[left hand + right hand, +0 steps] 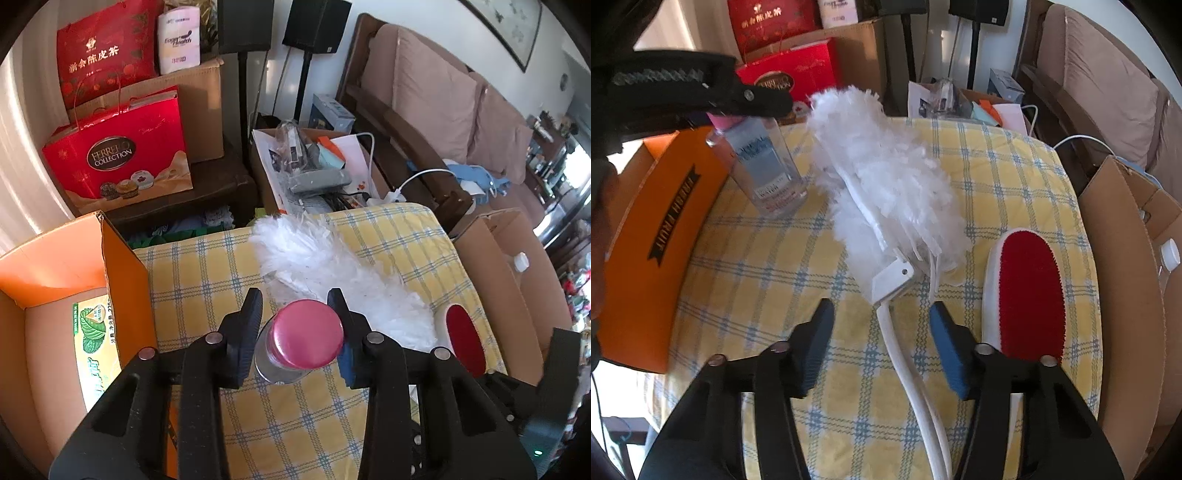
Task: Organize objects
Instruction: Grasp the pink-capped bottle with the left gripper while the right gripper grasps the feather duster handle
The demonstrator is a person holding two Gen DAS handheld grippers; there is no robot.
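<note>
A clear bottle with a pink cap [307, 333] stands on the yellow checked tablecloth [207, 280]. My left gripper [295, 299] is closed around its cap from above; the bottle [764, 162] shows tilted in the right wrist view, its base still touching the cloth, with the left gripper [753, 98] over its cap. A white feather duster [332, 266] lies across the table; its handle [908, 354] runs between the open fingers of my right gripper [881, 317], untouched. A red-and-white lint brush [1027, 288] lies right of the duster.
An orange fruit box [74, 266] stands open at the table's left, also in the right wrist view [665, 221]. A brown cardboard box [1126, 277] holding a white-capped bottle [1169, 253] stands at the right. Red gift bags [122, 155], cartons and a sofa [461, 110] lie beyond.
</note>
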